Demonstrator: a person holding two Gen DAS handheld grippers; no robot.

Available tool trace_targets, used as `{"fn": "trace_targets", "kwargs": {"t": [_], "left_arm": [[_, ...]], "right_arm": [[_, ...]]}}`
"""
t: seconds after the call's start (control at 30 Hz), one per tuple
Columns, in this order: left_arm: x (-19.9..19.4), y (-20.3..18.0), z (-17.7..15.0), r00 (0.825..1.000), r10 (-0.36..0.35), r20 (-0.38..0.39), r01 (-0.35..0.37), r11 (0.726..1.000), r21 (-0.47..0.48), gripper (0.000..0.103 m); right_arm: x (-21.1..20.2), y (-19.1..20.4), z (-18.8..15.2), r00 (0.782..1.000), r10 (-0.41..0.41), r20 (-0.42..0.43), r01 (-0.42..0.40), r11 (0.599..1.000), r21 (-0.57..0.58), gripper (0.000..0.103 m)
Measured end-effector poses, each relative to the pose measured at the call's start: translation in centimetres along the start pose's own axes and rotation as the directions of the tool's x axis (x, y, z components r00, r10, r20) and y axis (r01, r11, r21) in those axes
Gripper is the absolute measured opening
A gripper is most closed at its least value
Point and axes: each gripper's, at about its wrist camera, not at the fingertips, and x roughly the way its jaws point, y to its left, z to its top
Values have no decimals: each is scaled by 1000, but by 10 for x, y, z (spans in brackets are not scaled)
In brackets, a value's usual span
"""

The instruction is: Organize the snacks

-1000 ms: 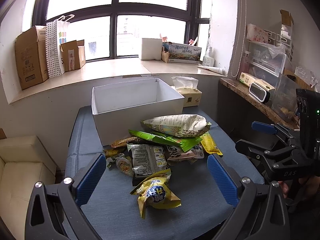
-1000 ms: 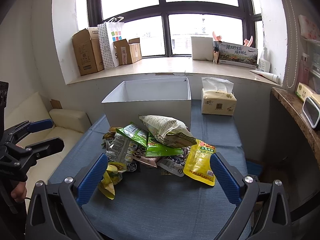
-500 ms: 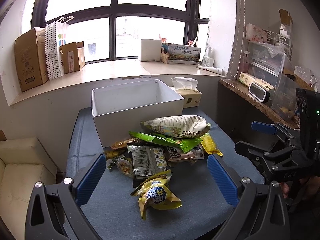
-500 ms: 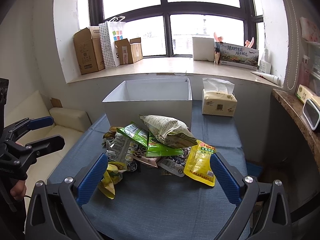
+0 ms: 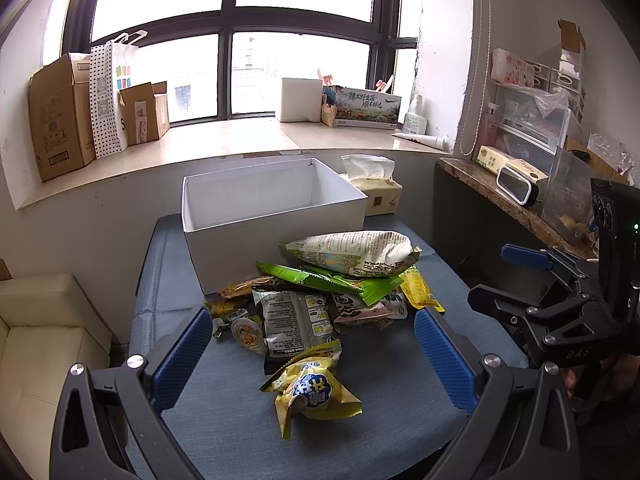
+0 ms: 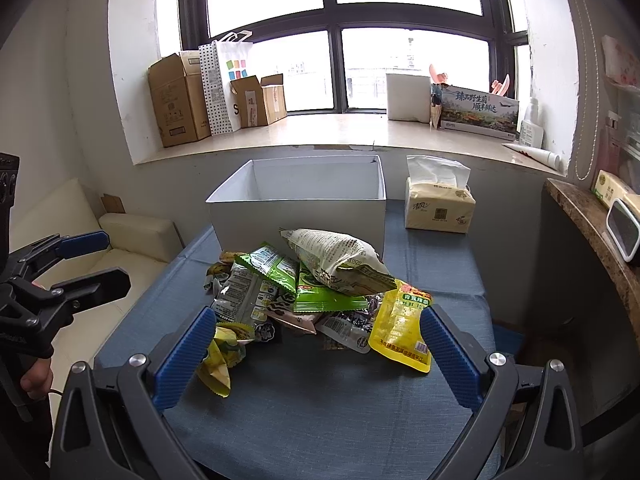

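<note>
White and open-topped, the box [image 5: 276, 216] is seen empty on the blue cloth-covered table [image 5: 224, 412], so nothing has yet been sorted. The whole snack pile [image 6: 316, 296] is heaped just in front of the box, with 1 yellow packet [image 5: 312, 390] lying apart, nearer than the rest. The left gripper [image 5: 314, 350] and right gripper [image 6: 316, 350] are both held spread wide with nothing gripped, short of the pile

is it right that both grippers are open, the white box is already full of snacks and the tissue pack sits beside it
Not quite: the white box is empty, as the left wrist view shows; the snacks lie piled on the table in front of it. Both the left gripper and right gripper are open, and the tissue pack sits beside the box.
</note>
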Motion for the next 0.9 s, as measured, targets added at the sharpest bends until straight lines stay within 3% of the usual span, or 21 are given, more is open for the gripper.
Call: {"fn": "trace_targets", "kwargs": {"t": [0.9], "left_arm": [[3,2,-1,1000,-3,-9,3,1000,0,103]], "right_arm": [[4,-3,-3,1000,3,-10,-3,1000,13,103]]}}
